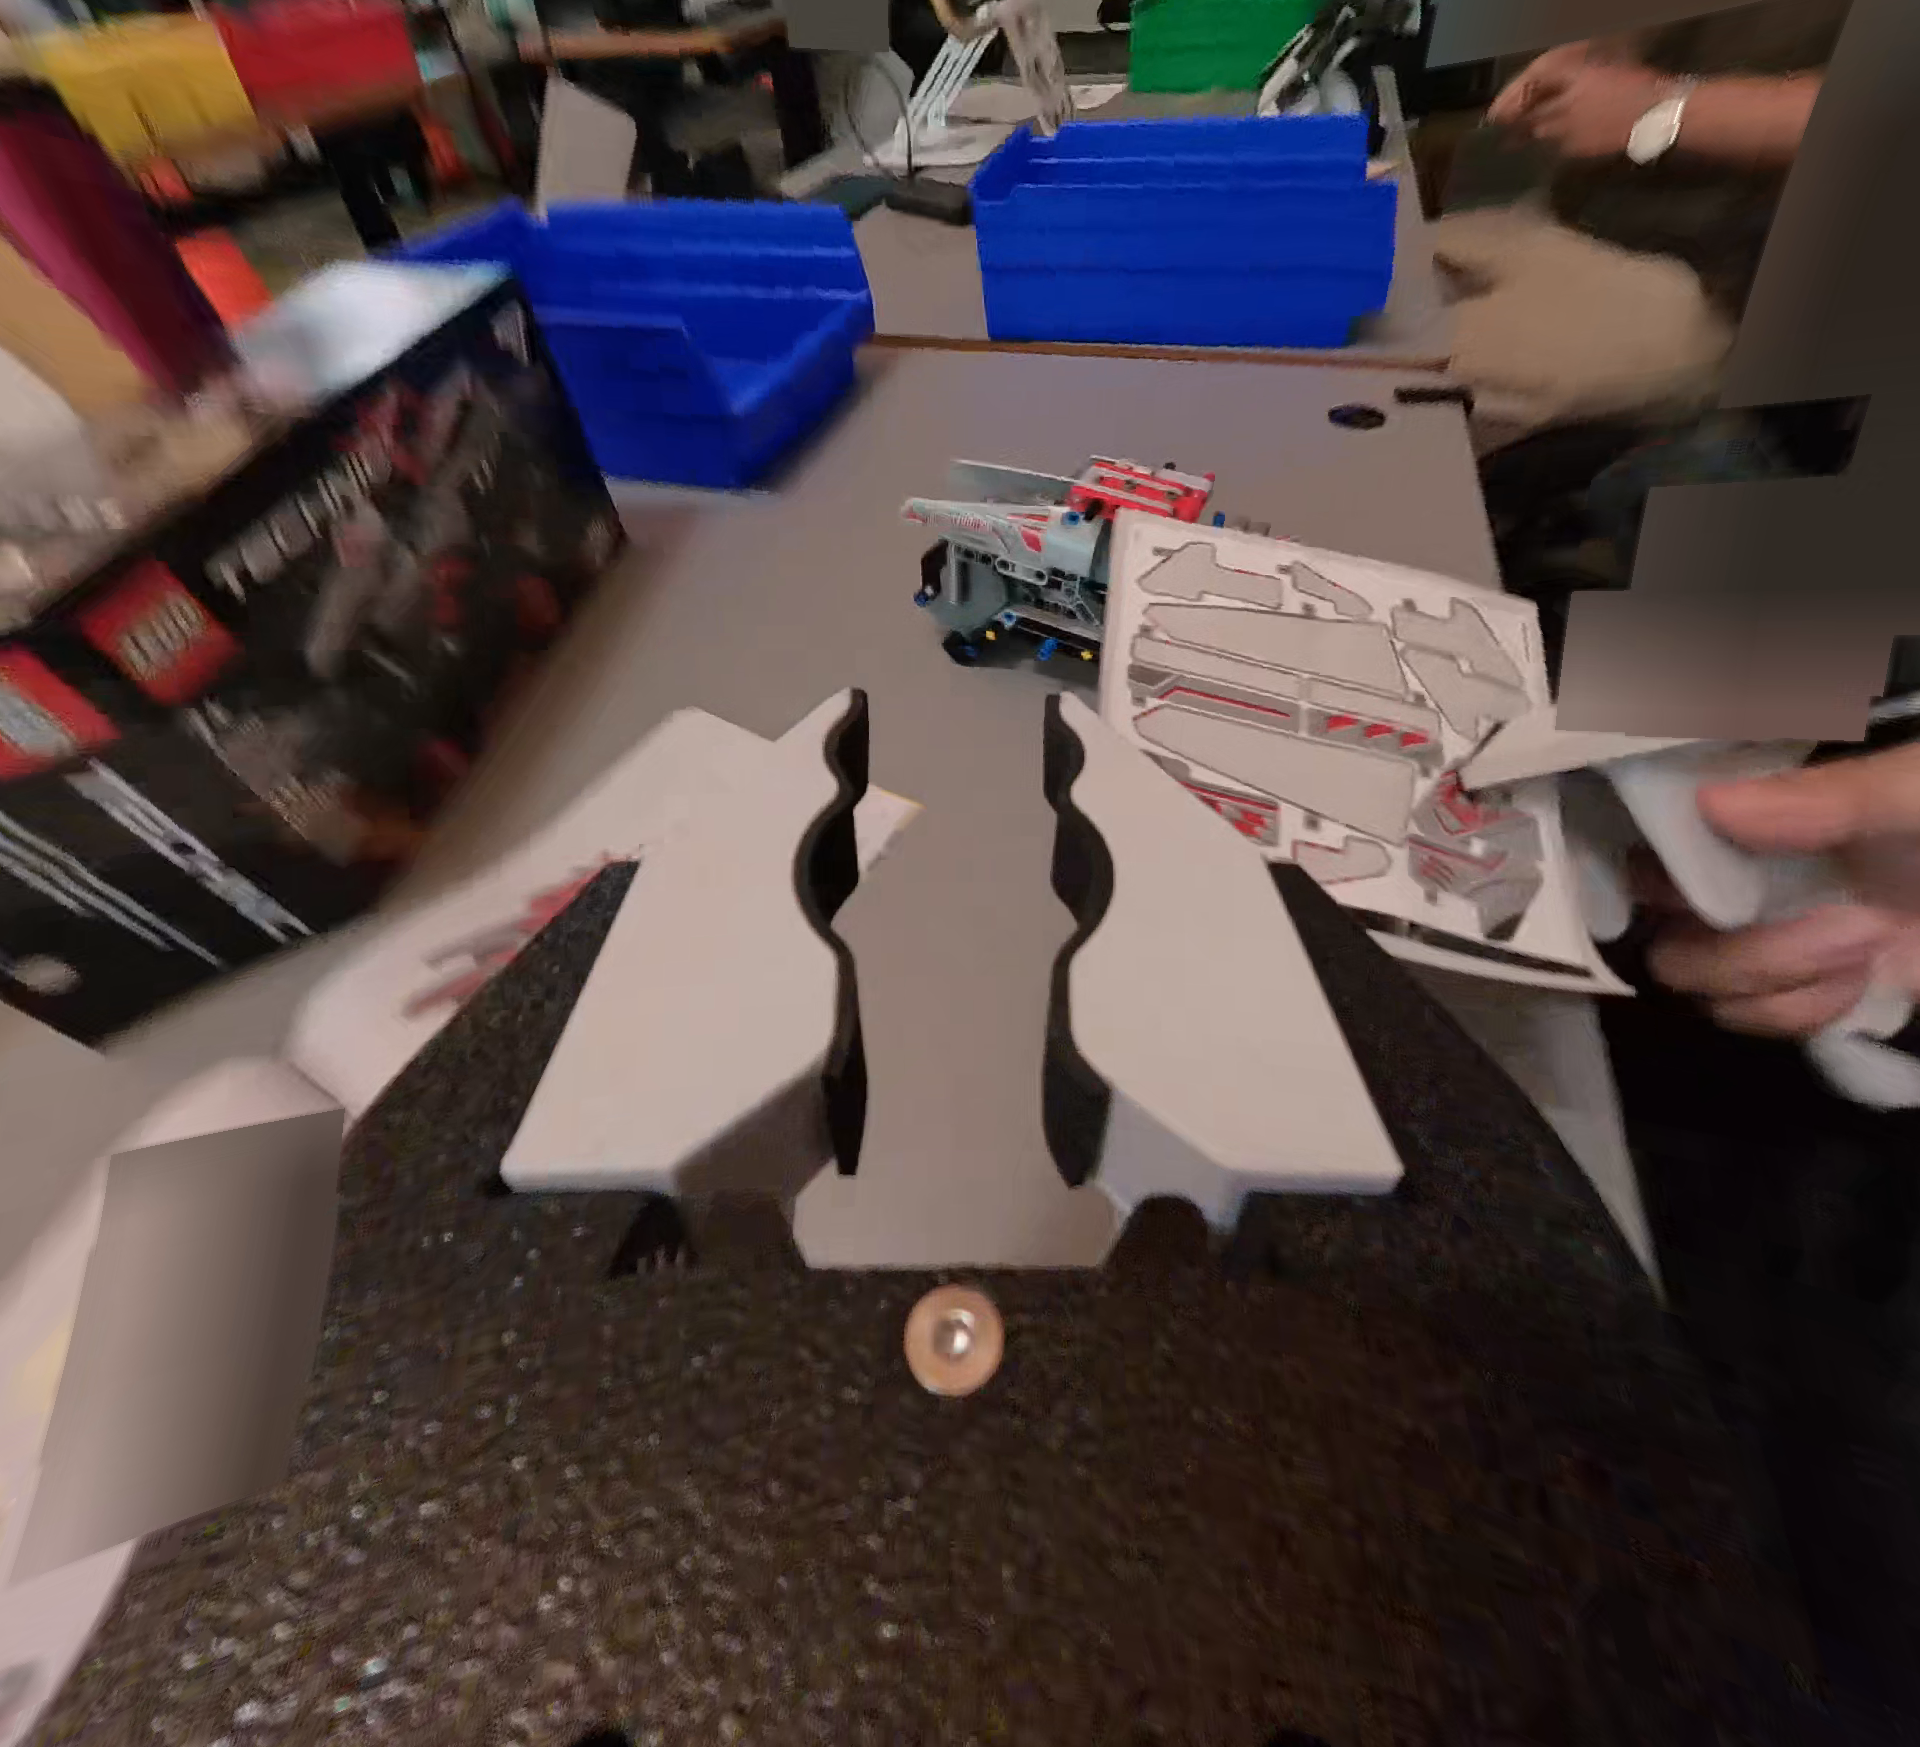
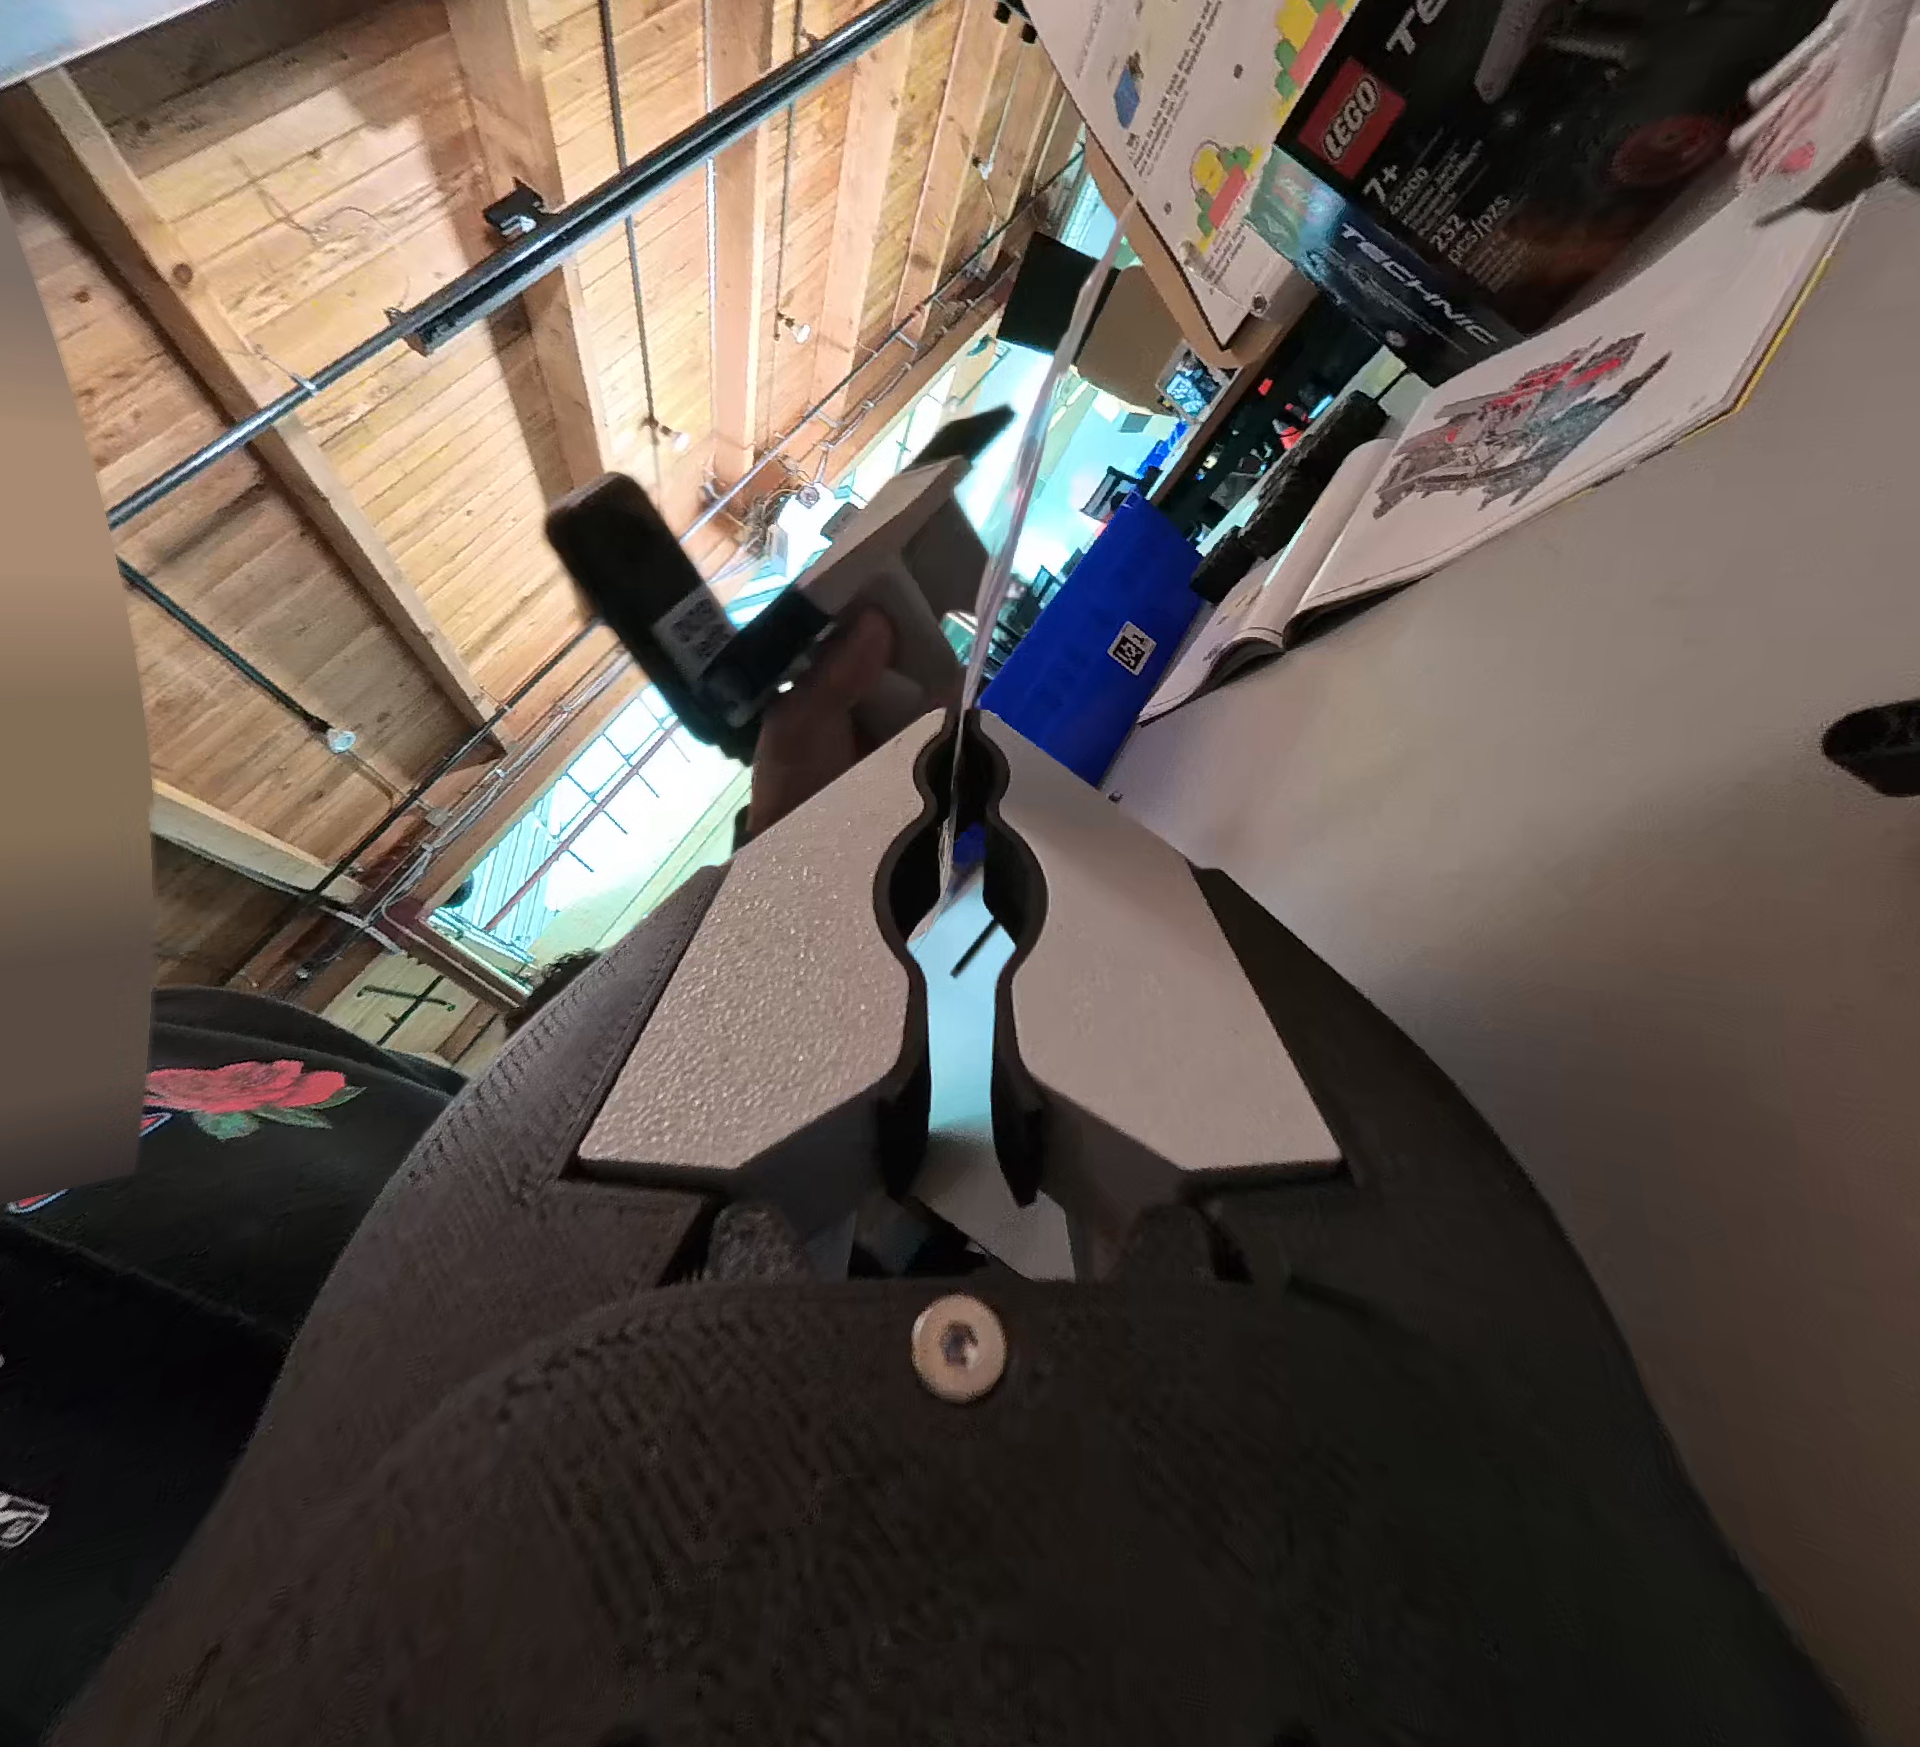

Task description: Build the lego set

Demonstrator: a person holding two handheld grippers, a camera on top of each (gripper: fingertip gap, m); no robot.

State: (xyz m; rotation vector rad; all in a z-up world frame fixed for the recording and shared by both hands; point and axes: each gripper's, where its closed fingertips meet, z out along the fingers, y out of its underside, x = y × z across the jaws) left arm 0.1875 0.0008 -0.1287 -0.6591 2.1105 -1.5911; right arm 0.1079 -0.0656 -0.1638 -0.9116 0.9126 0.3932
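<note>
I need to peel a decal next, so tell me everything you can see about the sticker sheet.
The sticker sheet is thin white paper printed with grey panel shapes carrying red and dark accents. It is held up off the grey table, tilted, pinched near one corner by the right hand-held gripper, whose jaws are closed on its edge. It hangs in front of the partly built lego model, hiding that model's right side.

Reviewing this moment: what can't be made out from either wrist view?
- Lego model: its right side is hidden behind the sticker sheet, left wrist view.
- Set box: motion-blurred, cut off by the left edge.
- Sticker sheet in the right gripper: seen edge-on in the right wrist view, face unreadable.
</note>
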